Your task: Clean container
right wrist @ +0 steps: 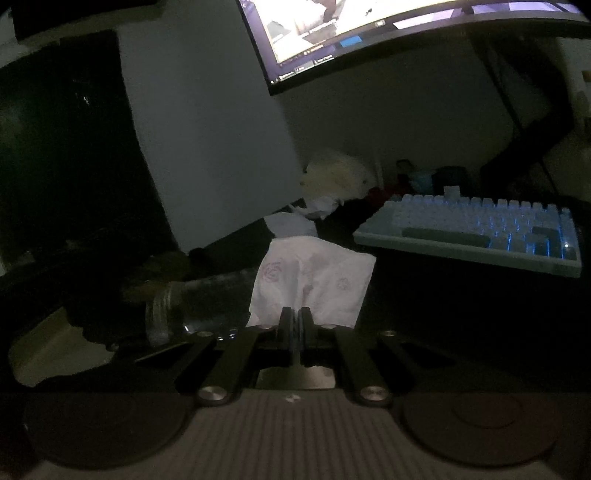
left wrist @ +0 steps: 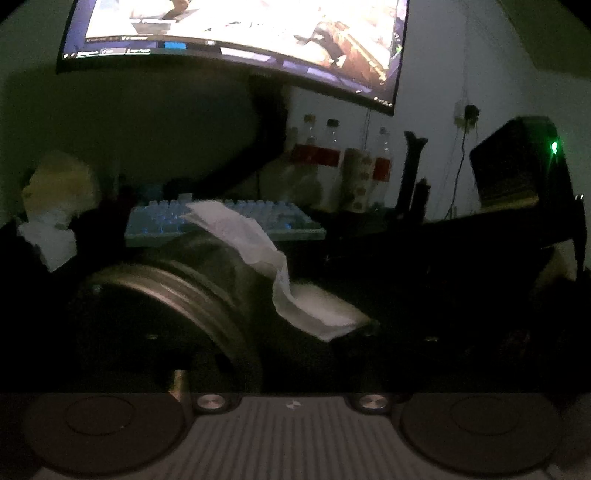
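Right gripper [right wrist: 295,321]: black two-finger tool, jaws pinched fully together on the lower edge of a white paper tissue with a faint pink flower print [right wrist: 314,280]. The tissue fans upward from the pinch and lies against the side of a clear glass jar with a threaded neck [right wrist: 207,299], which lies on its side to the left of the right gripper, mouth pointing left.

Left wrist view is very dark. The same jar [left wrist: 192,291] fills the near left, its ribbed neck closest to the lens, with the tissue [left wrist: 258,254] draped over its far end and trailing down right. The left gripper [left wrist: 236,332] seems to be clamped around the jar, but its fingers are lost in shadow, so the jaw opening cannot be told.

The jar sits over a dark desk surface [right wrist: 443,314], contact unclear.

Behind the jar: a pale blue backlit mechanical keyboard [right wrist: 480,232], and to its left crumpled white tissues [right wrist: 291,221] beside a cream fluffy plush toy [right wrist: 340,177].

Further back in the left view: clear bottles with red labels [left wrist: 325,155] against the wall, and a black box with a green indicator light [left wrist: 517,162] at right.

Above all, a large curved lit monitor [left wrist: 240,29].
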